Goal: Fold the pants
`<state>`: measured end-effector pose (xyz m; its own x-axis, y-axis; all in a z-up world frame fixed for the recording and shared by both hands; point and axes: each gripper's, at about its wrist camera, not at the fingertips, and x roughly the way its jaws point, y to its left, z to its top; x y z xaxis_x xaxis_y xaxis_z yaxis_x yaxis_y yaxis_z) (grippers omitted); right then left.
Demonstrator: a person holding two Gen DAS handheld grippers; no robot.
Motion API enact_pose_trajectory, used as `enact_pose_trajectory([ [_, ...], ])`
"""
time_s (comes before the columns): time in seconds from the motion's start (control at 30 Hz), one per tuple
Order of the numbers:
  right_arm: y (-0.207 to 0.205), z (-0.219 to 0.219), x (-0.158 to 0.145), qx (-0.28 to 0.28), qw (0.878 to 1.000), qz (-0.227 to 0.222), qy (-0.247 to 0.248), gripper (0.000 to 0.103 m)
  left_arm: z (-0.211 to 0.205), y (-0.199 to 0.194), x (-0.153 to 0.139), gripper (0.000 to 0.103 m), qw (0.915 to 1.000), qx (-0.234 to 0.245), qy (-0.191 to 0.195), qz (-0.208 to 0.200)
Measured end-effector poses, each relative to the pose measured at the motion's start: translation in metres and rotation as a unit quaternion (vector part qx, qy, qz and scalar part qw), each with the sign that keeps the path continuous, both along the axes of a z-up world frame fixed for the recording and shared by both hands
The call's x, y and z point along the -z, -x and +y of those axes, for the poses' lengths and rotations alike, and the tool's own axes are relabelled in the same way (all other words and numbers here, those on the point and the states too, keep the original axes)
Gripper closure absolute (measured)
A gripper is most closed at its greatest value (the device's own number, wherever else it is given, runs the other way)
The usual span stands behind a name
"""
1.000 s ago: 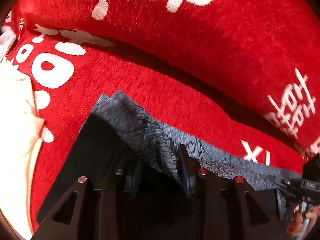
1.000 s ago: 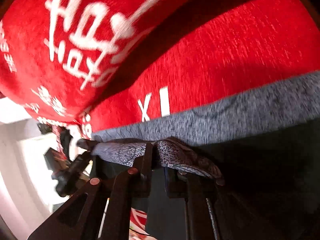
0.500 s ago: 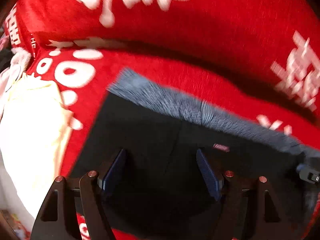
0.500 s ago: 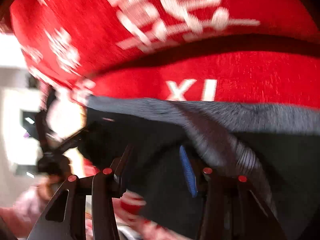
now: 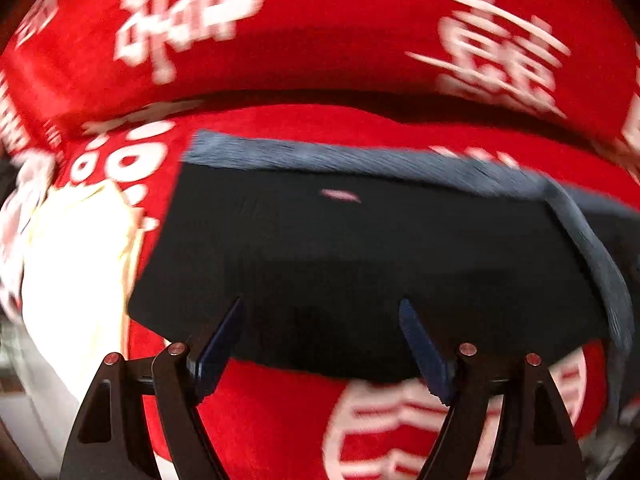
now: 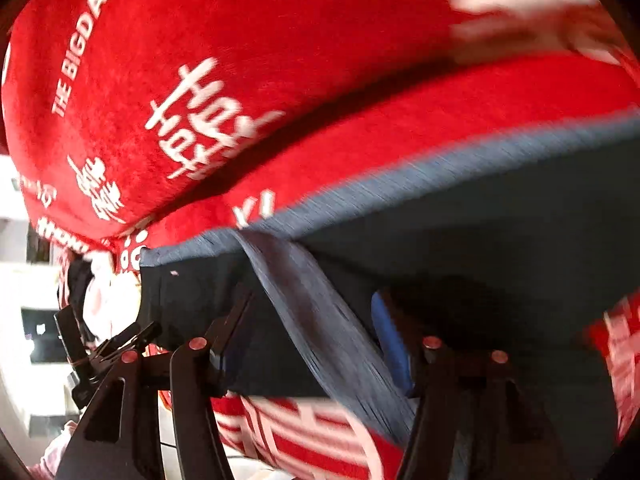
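Note:
The dark pants (image 5: 352, 264) lie folded on a red sofa seat, with a grey waistband (image 5: 360, 158) along the far edge. My left gripper (image 5: 320, 320) is open and empty, just above the pants' near edge. In the right wrist view the pants (image 6: 500, 240) lie the same way, and a grey band (image 6: 320, 320) of fabric runs down between the fingers. My right gripper (image 6: 312, 316) is open over this band; its jaws stand apart and do not pinch it.
The red sofa (image 5: 320, 40) with white lettering has a back cushion right behind the pants. A pale cream cloth (image 5: 76, 264) lies at the left of the seat. The left gripper (image 6: 100, 348) shows at the left of the right wrist view.
Both grippers were shut on the grey waistband one second ago; both have opened, let it go and pulled back. The pants now lie flat on the seat.

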<state>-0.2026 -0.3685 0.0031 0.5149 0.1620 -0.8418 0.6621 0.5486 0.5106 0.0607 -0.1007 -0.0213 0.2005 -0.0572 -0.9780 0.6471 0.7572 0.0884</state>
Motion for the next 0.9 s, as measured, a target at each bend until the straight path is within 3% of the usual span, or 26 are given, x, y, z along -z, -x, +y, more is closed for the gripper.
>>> enact_pose_trajectory([
  [0.2,0.122,0.027,0.010,0.081,0.996,0.028,-0.003,0.040,-0.034,0.057,-0.010,0.023,0.9953,0.089,0.030,0.026],
  [0.43,0.241,0.069,0.036,0.171,0.983,0.064,-0.002,0.040,-0.075,0.147,-0.025,0.023,0.9793,0.161,0.096,0.077],
  [0.63,0.304,0.072,0.066,0.222,0.972,0.071,-0.019,0.040,-0.111,0.216,0.003,0.023,0.9660,0.181,0.105,0.152],
  [0.73,0.324,0.065,0.083,0.227,0.972,0.045,-0.046,0.040,-0.129,0.234,0.021,0.023,0.9638,0.178,0.096,0.173],
  [0.9,0.337,0.050,0.127,0.208,0.968,-0.026,-0.139,0.040,-0.151,0.247,0.039,0.023,0.9601,0.152,0.107,0.209],
])
